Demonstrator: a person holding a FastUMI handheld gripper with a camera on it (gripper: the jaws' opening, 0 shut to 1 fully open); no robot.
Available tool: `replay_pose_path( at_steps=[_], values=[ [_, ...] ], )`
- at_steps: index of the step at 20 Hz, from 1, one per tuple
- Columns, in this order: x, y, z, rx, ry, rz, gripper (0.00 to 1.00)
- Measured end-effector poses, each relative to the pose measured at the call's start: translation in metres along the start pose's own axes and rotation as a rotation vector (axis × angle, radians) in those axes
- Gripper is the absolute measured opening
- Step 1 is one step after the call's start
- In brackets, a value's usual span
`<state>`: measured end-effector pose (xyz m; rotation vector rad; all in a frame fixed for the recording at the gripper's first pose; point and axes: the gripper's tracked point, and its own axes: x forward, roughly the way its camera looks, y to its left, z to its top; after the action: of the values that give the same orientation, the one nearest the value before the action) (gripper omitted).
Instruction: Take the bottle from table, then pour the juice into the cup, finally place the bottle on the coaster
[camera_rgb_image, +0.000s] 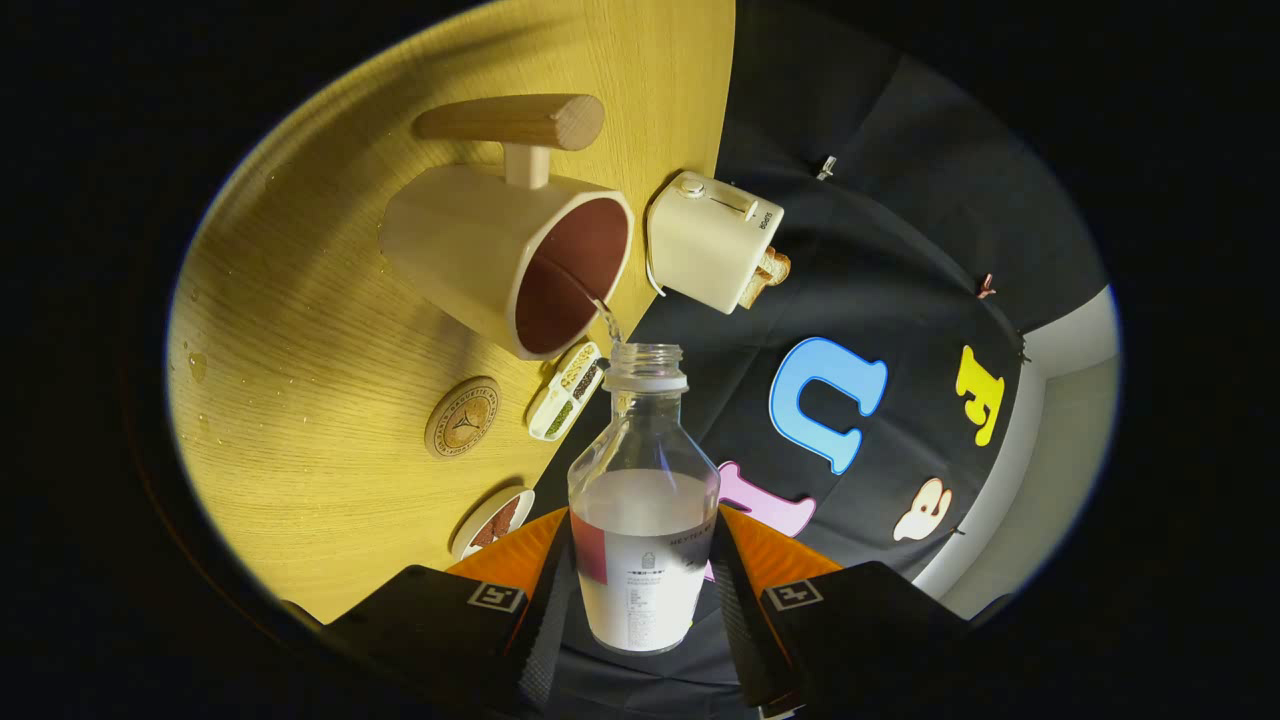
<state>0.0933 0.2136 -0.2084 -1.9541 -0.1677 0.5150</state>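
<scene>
My gripper (640, 590) is shut on a clear plastic bottle (643, 500), both fingers pressing its labelled lower body. The whole view is rolled over, so the bottle is tipped sideways, and its open mouth sits just by the rim of a cream cup (505, 255) with a dark red inside and a wooden handle. A thin stream of clear liquid (610, 322) runs from the bottle mouth into the cup. The bottle is still about half full. A round cork coaster (462, 417) lies on the wooden table (300, 330), near the cup and beside the fingers.
A cream toaster (712, 240) with a slice of bread stands past the cup at the table's edge. A small white tray of seeds (566, 390) lies between coaster and bottle. A white dish (492, 520) sits by one finger. Water drops dot the table.
</scene>
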Motion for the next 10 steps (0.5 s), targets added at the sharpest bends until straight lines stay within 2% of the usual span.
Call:
replay_pose_path(
  at_steps=[10],
  values=[
    [0.0000,-0.0087,0.0040,-0.082,-0.029,-0.031,0.72]
  ],
)
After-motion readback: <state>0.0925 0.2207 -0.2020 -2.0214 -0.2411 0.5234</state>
